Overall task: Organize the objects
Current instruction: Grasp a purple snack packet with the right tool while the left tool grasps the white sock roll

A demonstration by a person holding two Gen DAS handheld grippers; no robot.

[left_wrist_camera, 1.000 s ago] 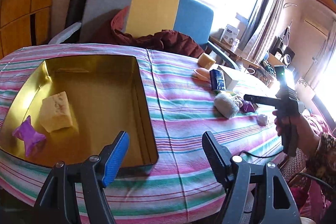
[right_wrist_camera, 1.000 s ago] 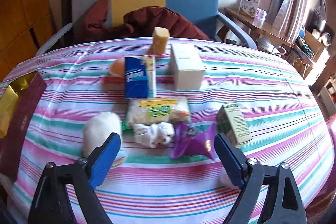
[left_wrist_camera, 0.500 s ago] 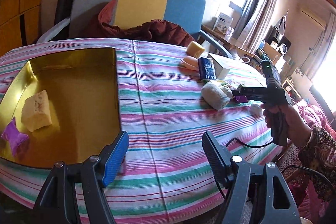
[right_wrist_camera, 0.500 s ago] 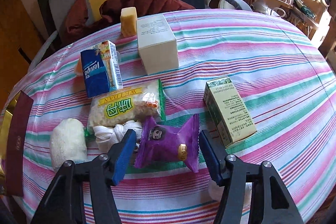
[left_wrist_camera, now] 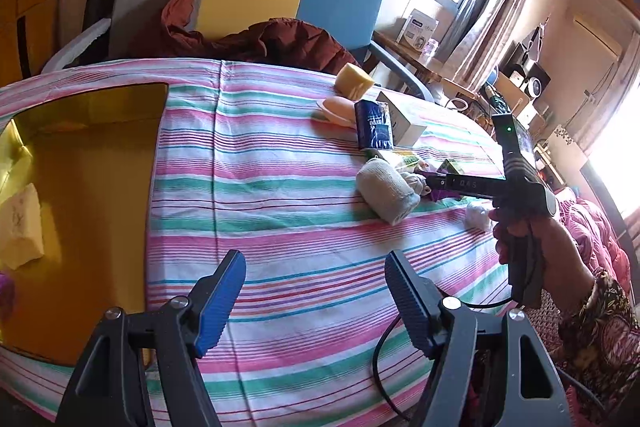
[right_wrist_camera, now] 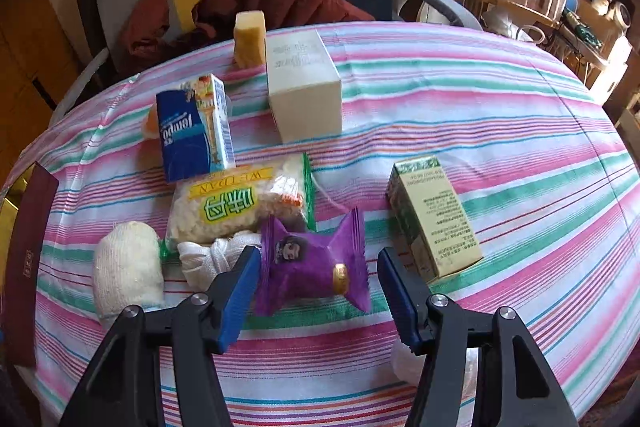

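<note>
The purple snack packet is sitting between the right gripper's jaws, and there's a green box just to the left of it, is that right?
Not quite. The green box lies to the right of the purple snack packet, as the right wrist view shows. The packet does sit between the right gripper's jaws.

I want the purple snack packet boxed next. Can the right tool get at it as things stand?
Probably yes. The right tool has just been closing, fingers either side of the purple snack packet; nothing lies on it, though knotted white cloth crowds one finger.
</note>
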